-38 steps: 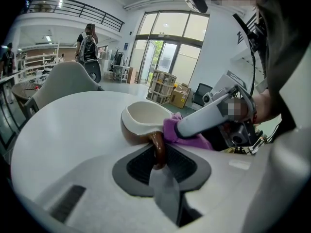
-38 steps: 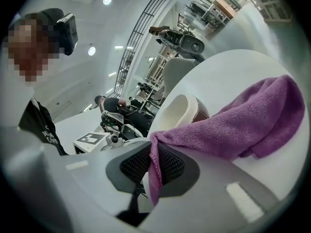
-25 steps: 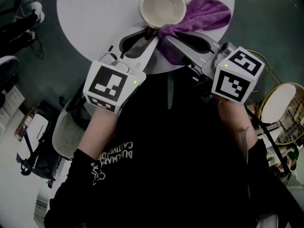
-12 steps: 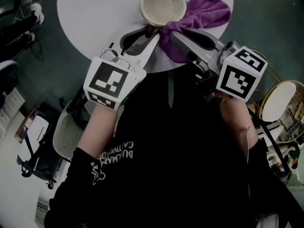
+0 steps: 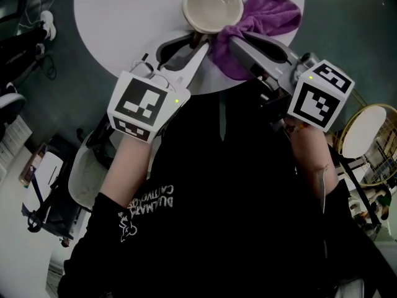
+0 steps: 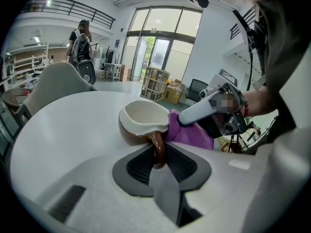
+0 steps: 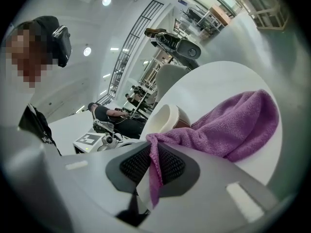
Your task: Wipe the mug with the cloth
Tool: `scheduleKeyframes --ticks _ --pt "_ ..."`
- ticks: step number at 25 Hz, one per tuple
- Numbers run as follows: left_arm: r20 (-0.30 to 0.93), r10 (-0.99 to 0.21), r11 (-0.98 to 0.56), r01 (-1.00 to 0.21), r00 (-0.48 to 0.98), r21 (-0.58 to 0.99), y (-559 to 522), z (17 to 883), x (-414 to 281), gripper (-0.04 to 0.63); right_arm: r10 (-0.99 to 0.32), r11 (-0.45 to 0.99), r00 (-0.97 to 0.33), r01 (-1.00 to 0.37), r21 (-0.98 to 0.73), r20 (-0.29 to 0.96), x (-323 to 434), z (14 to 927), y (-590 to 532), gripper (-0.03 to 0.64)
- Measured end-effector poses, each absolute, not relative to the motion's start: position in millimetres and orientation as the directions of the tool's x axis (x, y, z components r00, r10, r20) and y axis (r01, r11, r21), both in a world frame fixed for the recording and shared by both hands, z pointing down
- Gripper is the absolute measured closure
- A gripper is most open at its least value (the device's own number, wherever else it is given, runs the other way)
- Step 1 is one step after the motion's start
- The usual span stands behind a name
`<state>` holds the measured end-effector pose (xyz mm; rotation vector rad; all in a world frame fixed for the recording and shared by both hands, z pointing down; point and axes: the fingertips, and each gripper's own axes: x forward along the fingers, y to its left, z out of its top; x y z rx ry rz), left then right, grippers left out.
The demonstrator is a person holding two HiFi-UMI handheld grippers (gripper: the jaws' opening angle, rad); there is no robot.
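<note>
Your left hand-held gripper (image 6: 159, 154) clamps the mug (image 5: 213, 7) by its handle; your right hand-held gripper (image 7: 151, 160) pinches the cloth (image 5: 268, 17), which touches the mug on the tabletop (image 5: 124, 17). Your shirt print (image 5: 146, 207) is unreadable.

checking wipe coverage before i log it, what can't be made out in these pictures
- Left gripper view: the base of the mug is hidden behind the left tool, so resting or lifted is unclear.
- Left gripper view: the cloth covers the mug's right wall; contact there is unseen.
- Right gripper view: the mug's handle is hidden behind the cloth and right tool.
- Head view: the far edge of the table is cut off at the top.
</note>
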<state>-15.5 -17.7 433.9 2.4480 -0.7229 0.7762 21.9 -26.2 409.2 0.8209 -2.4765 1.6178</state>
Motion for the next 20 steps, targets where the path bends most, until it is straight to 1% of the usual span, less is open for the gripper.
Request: scheduleKeyframes --ticks 20 --pt "0.628 -0.322 -0.762 -0.587 0.709 0.273 -18.5 431.7 -12.1 0.517 -0.417 0.312 -0.833 -0.507 -0.804 0.363 36.5 406.6 -37.1 0.569"
